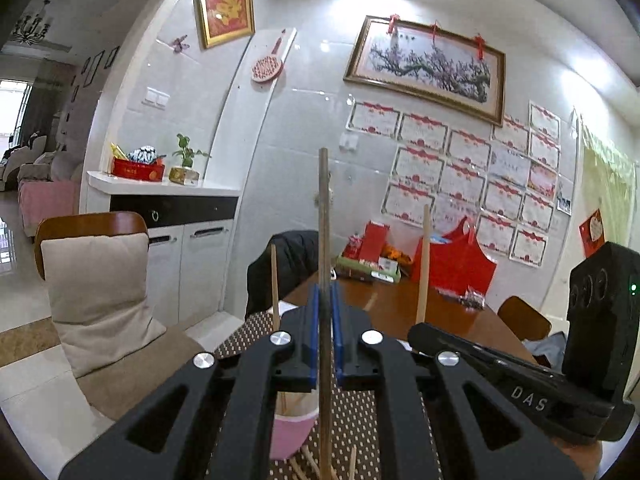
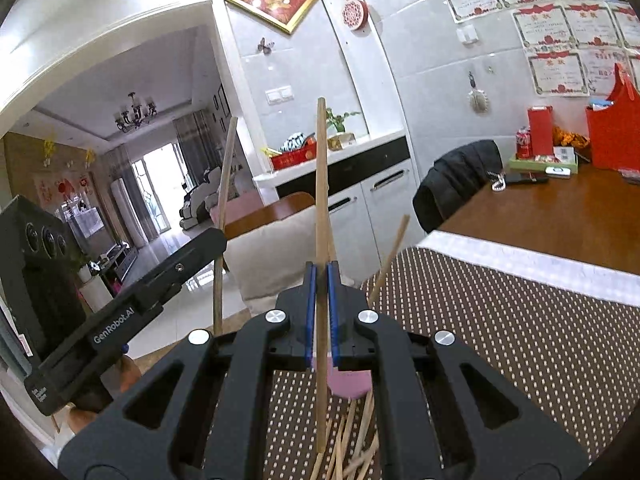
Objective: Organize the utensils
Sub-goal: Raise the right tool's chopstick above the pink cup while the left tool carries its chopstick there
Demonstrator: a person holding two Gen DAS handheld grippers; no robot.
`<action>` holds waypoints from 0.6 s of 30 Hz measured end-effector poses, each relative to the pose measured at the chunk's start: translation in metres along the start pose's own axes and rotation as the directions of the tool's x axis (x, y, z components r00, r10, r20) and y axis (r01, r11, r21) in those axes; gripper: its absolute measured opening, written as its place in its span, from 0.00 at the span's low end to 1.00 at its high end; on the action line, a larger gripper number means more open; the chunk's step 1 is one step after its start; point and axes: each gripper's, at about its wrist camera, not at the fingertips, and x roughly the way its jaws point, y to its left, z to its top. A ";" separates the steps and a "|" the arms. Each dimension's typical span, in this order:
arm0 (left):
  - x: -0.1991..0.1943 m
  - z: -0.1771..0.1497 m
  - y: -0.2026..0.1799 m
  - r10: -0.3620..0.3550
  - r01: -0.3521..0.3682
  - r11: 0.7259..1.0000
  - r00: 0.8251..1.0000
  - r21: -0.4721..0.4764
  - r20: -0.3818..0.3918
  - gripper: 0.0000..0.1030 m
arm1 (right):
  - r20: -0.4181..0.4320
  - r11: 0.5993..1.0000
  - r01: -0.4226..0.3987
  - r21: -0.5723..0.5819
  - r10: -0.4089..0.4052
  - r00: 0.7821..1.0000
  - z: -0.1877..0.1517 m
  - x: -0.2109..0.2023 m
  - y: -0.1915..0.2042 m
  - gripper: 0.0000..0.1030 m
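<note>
My left gripper point(image 1: 325, 292) is shut on a dark brown chopstick point(image 1: 324, 208) that stands upright between its blue pads. Below it sits a pink cup point(image 1: 290, 428) with a thin chopstick point(image 1: 275, 284) leaning out of it. In the right wrist view my right gripper point(image 2: 320, 270) is shut on a pale wooden chopstick point(image 2: 321, 184), also upright, above the pink cup point(image 2: 348, 382). Each gripper shows in the other's view: the right gripper point(image 1: 416, 330) and the left gripper point(image 2: 219, 238). Several loose chopsticks point(image 2: 352, 440) lie on the dotted placemat point(image 2: 500, 340).
The placemat lies at the near end of a wooden table point(image 2: 540, 216). At the far end are a red bag point(image 2: 612, 136), boxes and a can. A chair with a black jacket point(image 2: 456, 176) and a cushioned chair point(image 1: 96, 280) stand beside the table.
</note>
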 end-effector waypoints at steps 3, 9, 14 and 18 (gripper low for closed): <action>0.009 0.003 0.002 0.003 -0.003 1.000 1.000 -0.011 0.031 0.06 | 0.029 1.000 -0.007 0.005 0.007 1.000 0.004 0.007 -0.002 0.06; 0.025 0.008 0.003 0.039 -0.038 0.999 0.994 -0.012 0.107 0.06 | 0.105 1.000 -0.010 0.002 0.010 0.994 0.012 0.018 -0.001 0.06; 0.036 0.011 0.002 0.072 -0.073 0.997 0.982 -0.001 0.175 0.06 | 0.154 1.000 -0.011 0.001 0.010 0.988 0.018 0.029 -0.003 0.06; 0.048 0.010 0.007 0.118 -0.116 0.993 0.967 -0.019 0.224 0.06 | 0.172 1.000 -0.010 0.018 0.007 0.985 0.019 0.038 -0.008 0.06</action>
